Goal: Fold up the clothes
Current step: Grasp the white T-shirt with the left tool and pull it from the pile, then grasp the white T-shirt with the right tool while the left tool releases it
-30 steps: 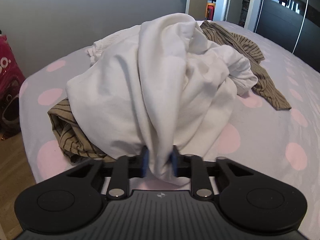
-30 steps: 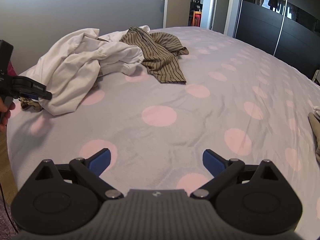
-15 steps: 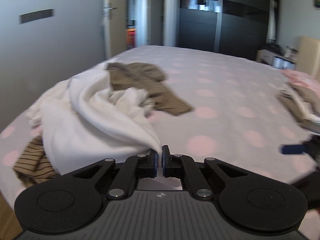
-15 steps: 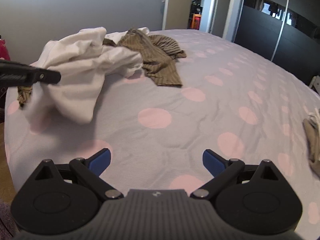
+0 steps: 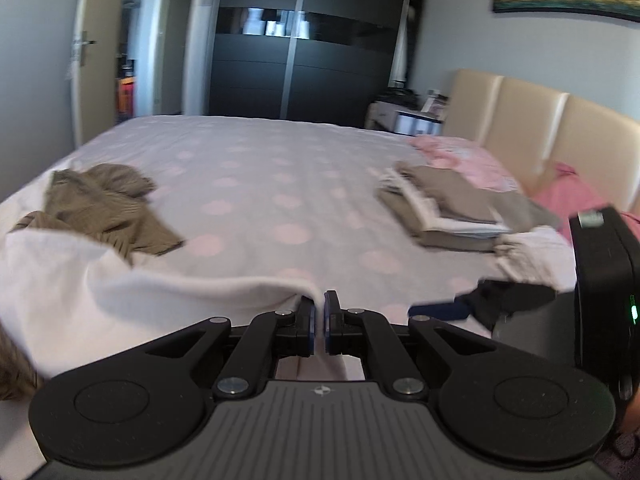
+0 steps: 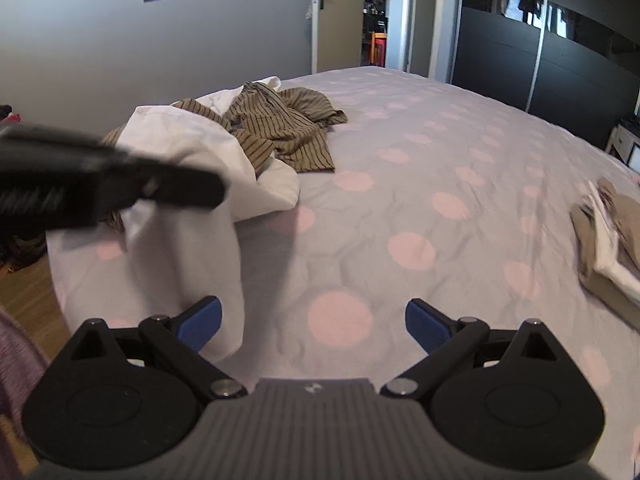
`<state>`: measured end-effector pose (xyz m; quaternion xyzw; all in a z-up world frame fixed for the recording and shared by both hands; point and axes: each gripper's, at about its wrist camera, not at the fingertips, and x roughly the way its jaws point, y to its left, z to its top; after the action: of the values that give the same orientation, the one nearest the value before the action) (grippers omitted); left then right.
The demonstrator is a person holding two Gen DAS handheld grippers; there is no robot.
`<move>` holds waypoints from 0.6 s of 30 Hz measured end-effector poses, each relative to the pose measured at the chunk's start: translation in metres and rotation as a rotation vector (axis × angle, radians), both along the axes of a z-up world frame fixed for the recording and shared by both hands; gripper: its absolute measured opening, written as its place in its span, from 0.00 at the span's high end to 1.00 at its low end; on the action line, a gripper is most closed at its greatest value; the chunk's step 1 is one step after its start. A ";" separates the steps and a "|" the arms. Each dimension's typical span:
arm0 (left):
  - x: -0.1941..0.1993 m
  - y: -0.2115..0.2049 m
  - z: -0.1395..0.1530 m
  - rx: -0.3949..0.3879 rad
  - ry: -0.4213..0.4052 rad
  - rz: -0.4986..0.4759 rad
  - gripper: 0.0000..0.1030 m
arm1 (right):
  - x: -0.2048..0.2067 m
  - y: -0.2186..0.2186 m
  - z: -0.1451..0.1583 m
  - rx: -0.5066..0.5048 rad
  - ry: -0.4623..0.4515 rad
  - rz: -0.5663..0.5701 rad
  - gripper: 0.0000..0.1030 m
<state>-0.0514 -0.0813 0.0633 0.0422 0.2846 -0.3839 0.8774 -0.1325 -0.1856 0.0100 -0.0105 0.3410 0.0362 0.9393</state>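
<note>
White garment [image 5: 132,300] pinched at its edge by the left gripper [image 5: 319,316] and lifted off the clothes pile at the foot corner of the bed [image 5: 280,184]
The step in hand looks like pulling one piece free of the unfolded heap so it can be spread flat; the left gripper's jaws are pressed together on a fold of the white cloth, which trails back to the pile and partly hangs over the bed's edge, while the right gripper [image 6: 313,322] hovers spread wide and empty just beside the hanging cloth. The next move likely calls for the right gripper to catch a second edge or corner. Counted: one white garment in hand, one brown striped garment [image 6: 280,128] crumpled beside it, possibly more beneath, one folded stack [image 5: 448,216] near the headboard, two grippers
</note>
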 end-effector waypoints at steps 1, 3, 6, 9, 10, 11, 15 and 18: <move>-0.003 -0.006 0.001 -0.002 -0.002 -0.021 0.98 | -0.011 -0.005 0.001 0.008 -0.003 -0.004 0.04; -0.011 -0.020 0.004 -0.005 -0.001 -0.066 0.98 | -0.028 -0.013 0.003 0.008 -0.007 -0.007 0.04; -0.029 -0.045 0.005 0.018 -0.022 -0.150 0.98 | -0.053 -0.020 0.002 -0.005 -0.003 0.006 0.04; -0.044 -0.069 -0.002 0.053 -0.009 -0.221 0.98 | -0.074 -0.024 0.002 0.023 -0.033 0.021 0.05; -0.045 -0.074 -0.006 0.066 0.002 -0.229 0.98 | -0.080 -0.026 0.003 0.033 -0.062 0.016 0.06; -0.046 -0.078 -0.011 0.078 0.013 -0.234 0.98 | -0.084 -0.028 0.004 0.044 -0.094 0.013 0.07; -0.043 -0.085 -0.024 0.113 0.050 -0.232 0.98 | -0.082 -0.036 0.004 0.105 -0.134 -0.023 0.61; -0.036 -0.084 -0.027 0.136 0.081 -0.240 0.94 | -0.071 -0.041 -0.006 0.138 -0.061 -0.055 0.89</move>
<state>-0.0871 -0.1656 0.0363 0.1198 0.3379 -0.4671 0.8083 -0.2035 -0.2269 0.0042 0.0626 0.3090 0.0334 0.9484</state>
